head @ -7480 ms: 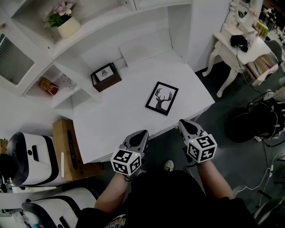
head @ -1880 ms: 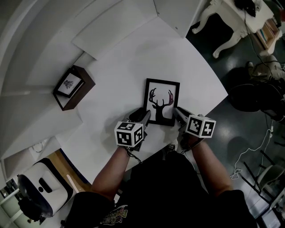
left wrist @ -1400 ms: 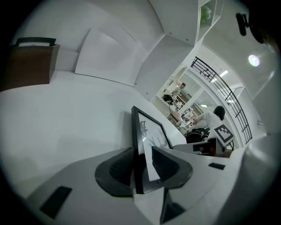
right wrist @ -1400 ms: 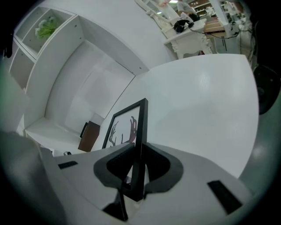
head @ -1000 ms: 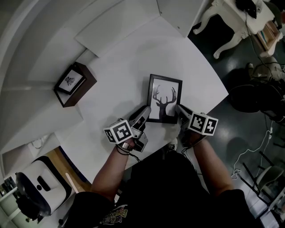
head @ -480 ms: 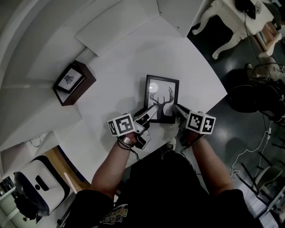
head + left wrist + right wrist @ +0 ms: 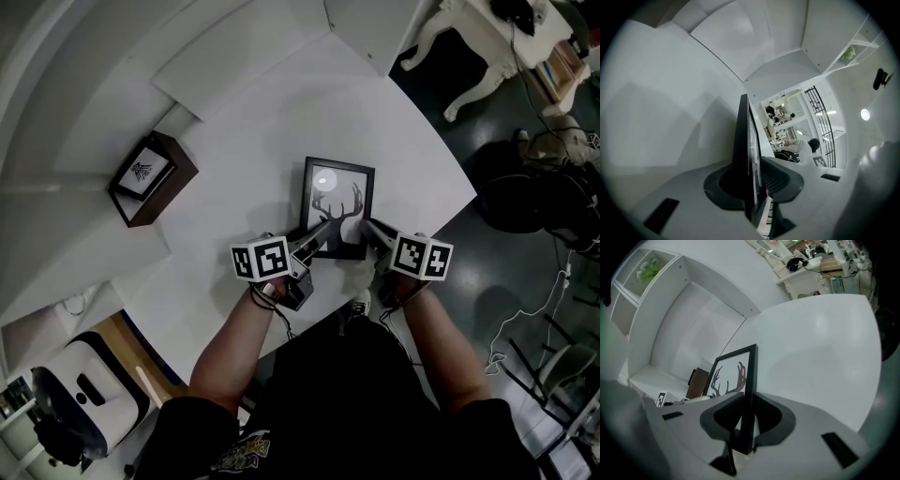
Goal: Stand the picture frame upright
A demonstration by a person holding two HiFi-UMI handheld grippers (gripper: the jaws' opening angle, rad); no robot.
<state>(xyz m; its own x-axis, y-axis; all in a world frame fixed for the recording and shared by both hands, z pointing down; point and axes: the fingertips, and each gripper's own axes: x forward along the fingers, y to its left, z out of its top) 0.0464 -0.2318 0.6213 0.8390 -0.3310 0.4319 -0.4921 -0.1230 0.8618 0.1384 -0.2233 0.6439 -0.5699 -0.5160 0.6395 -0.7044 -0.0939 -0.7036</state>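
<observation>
The black picture frame (image 7: 339,199) with the antler print lies on the white table (image 7: 253,141), its near edge toward me. My left gripper (image 7: 322,231) has that near edge between its jaws. They have just been closing, and in the left gripper view the frame (image 7: 742,136) stands edge-on, pinched by the left gripper (image 7: 751,180). My right gripper (image 7: 367,226) is shut on the near right corner. In the right gripper view the frame (image 7: 733,373) rises out of the right gripper (image 7: 745,416), print facing left. Whether the frame rests fully on the table is unclear.
A brown box frame (image 7: 150,178) holding a small picture stands at the table's back left, also visible in the right gripper view (image 7: 696,380). White shelves rise behind the table. The table's right edge (image 7: 441,220) drops to a dark floor. A white machine (image 7: 66,412) sits low on the left.
My left gripper swung right from beside the frame's left corner onto its near edge, and its jaws opened and then closed around it. The right gripper kept its hold without moving.
</observation>
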